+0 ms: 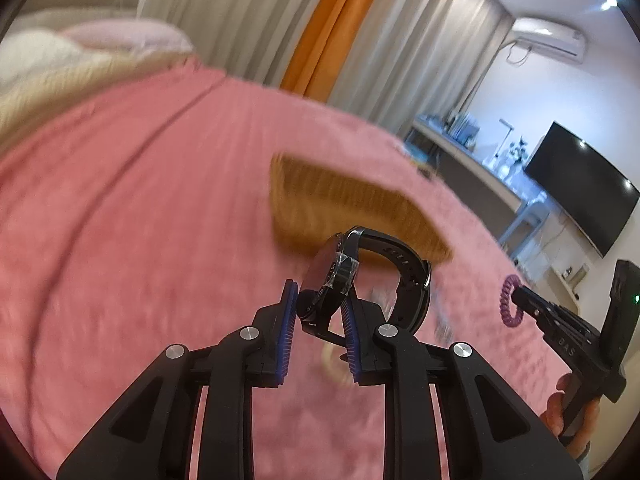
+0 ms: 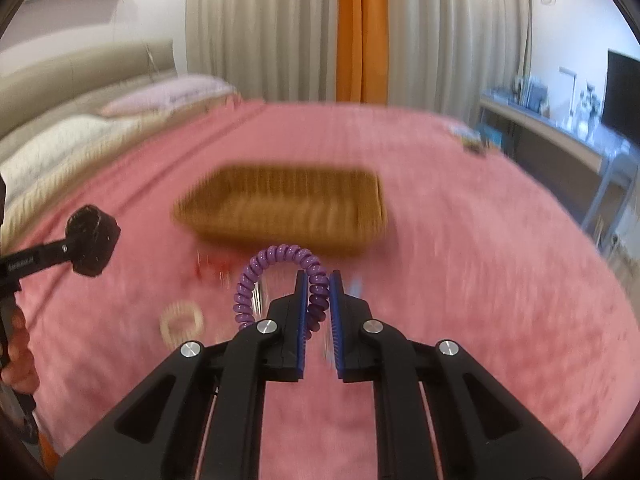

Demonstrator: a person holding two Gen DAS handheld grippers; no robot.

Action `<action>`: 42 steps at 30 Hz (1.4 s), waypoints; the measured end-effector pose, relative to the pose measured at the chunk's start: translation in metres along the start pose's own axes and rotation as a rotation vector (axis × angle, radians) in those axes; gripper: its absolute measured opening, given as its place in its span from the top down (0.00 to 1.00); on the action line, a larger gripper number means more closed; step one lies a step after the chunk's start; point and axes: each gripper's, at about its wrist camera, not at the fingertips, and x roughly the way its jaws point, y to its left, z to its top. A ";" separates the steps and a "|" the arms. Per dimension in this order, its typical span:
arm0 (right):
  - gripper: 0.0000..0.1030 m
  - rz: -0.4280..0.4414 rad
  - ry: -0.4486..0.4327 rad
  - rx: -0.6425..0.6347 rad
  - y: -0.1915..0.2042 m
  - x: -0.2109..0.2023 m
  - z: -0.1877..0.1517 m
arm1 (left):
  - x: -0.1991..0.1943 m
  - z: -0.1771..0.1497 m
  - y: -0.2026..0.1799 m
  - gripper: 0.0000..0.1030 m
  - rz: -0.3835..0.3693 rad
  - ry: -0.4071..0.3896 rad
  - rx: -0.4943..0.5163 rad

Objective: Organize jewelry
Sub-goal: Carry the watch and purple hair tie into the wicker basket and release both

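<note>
- The left gripper [image 1: 318, 300] is squeezed onto a black watch [image 1: 360, 276]. Its two blue pads [image 1: 289, 308] press on the round face part, one on each side, with only the watch's width between them.
- The watch strap loops up and off to the right, above the pads, up in the air over the pink blanket [image 1: 140, 208].
- The right gripper [image 2: 318, 284] is nearly closed. It pinches a purple curly hair tie [image 2: 276, 272] between its blue pads [image 2: 302, 300].
- Most of the purple tie sticks out to the left in an arch and hangs free.
- A brown woven basket [image 2: 288, 208] sits on the blanket, just past both grippers. It looks blurry.
- A pale ring-shaped thing [image 2: 182, 320] lies on the blanket near the right gripper, to its left. It is too blurry to tell what it is.
- Something small and red [image 2: 212, 268] lies just in front of the basket, also blurry.
</note>
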 end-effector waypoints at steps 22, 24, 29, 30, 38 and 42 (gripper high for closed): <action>0.91 -0.021 0.311 0.074 -0.013 0.237 0.063 | 0.206 0.066 -0.027 0.80 0.127 0.195 0.138; 0.91 -0.015 0.326 0.079 -0.015 0.239 0.060 | 0.209 0.064 -0.024 0.79 0.129 0.211 0.140; 0.85 -0.004 0.327 0.090 -0.018 0.223 0.058 | 0.190 0.061 -0.025 0.62 0.097 0.209 0.148; 0.78 -0.006 0.314 0.085 -0.018 0.215 0.059 | 0.182 0.061 -0.028 0.61 0.090 0.202 0.152; 0.66 0.072 0.174 0.073 -0.016 0.123 0.066 | 0.081 0.056 -0.046 0.54 0.014 0.054 0.160; 0.66 0.124 0.113 0.080 -0.015 0.077 0.047 | 0.037 0.045 -0.049 0.53 -0.007 -0.010 0.154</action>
